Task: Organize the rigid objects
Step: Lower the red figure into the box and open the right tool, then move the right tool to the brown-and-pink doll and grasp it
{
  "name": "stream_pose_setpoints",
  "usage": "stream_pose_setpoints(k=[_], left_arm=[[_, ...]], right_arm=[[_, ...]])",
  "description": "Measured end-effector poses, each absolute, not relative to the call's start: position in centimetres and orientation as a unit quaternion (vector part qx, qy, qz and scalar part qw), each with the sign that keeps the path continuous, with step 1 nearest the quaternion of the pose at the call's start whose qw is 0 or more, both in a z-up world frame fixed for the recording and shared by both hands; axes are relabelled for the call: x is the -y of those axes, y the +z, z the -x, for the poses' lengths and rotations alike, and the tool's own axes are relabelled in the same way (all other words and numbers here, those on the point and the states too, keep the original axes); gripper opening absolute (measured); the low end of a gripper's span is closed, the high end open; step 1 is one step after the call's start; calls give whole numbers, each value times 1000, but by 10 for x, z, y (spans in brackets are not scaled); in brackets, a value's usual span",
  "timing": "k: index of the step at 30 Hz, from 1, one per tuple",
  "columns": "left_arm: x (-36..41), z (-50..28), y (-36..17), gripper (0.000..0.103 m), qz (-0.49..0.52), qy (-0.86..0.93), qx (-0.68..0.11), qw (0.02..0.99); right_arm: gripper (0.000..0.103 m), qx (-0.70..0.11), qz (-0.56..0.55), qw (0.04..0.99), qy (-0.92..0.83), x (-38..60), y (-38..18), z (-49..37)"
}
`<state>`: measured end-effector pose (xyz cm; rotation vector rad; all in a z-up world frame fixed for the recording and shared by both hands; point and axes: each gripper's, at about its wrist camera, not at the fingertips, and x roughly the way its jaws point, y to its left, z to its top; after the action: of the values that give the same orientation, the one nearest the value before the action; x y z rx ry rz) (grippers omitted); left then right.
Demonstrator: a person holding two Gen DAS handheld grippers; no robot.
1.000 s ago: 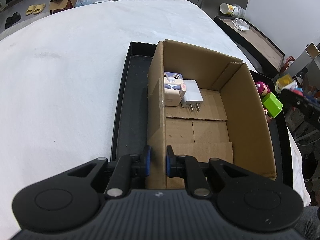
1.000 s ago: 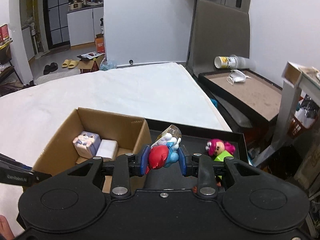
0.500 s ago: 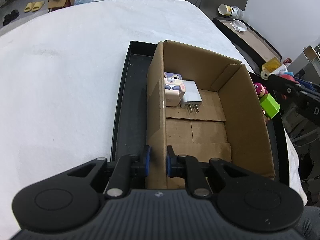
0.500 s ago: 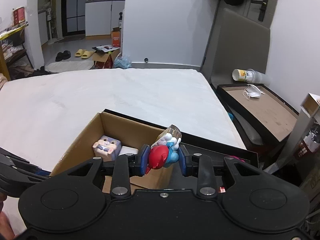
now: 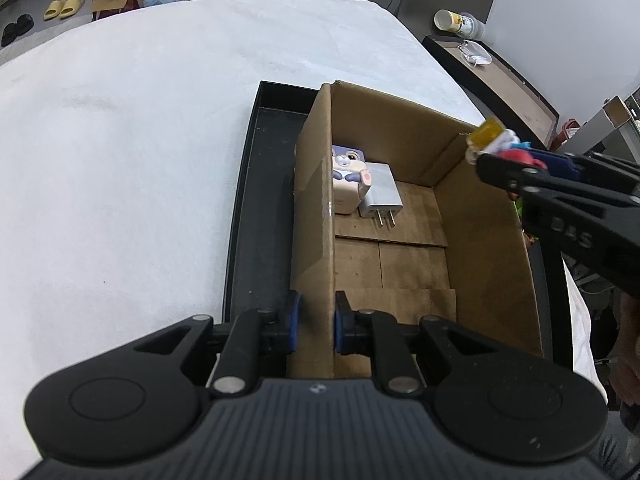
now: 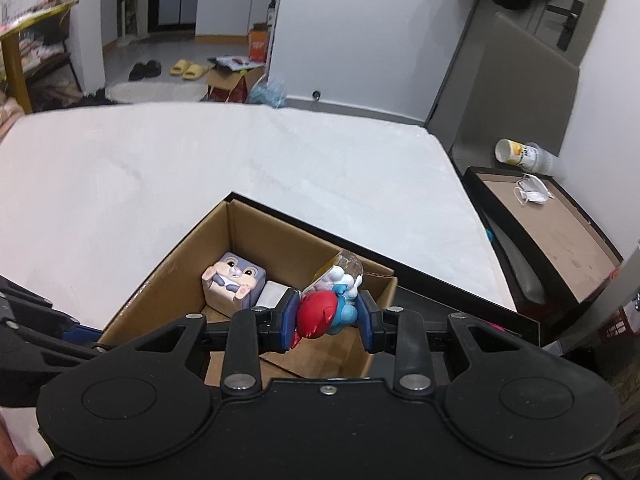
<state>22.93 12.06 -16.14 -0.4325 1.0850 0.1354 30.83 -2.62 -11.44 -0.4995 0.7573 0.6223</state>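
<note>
Figurine (image 6: 326, 312) clamped between right gripper (image 6: 327, 317) pads — above cardboard box (image 6: 168, 280) (left gripper (image 5: 315, 322) pinching its wall).

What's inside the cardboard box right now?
Inside the cardboard box: a bunny cube toy and a white charger side by side against the far wall. The near end is partly hidden by the left gripper.
</note>
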Motion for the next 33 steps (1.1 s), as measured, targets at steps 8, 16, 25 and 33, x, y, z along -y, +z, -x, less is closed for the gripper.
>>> stream_pose_setpoints(k=[8, 16, 25, 33], left_arm=[[-124, -230, -162, 16, 210, 62, -514, 830], [-123, -231, -161, 16, 211, 64, -516, 828], [-121, -230, -160, 16, 208, 70, -512, 830], [-119, -229, -156, 16, 202, 75, -508, 834]], right_arm=[[31, -378, 284, 829, 299, 10, -128, -315], [31, -379, 329, 818, 283, 4, -141, -318], [31, -375, 303, 832, 274, 23, -125, -316], [34, -374, 255, 852, 262, 59, -97, -317]])
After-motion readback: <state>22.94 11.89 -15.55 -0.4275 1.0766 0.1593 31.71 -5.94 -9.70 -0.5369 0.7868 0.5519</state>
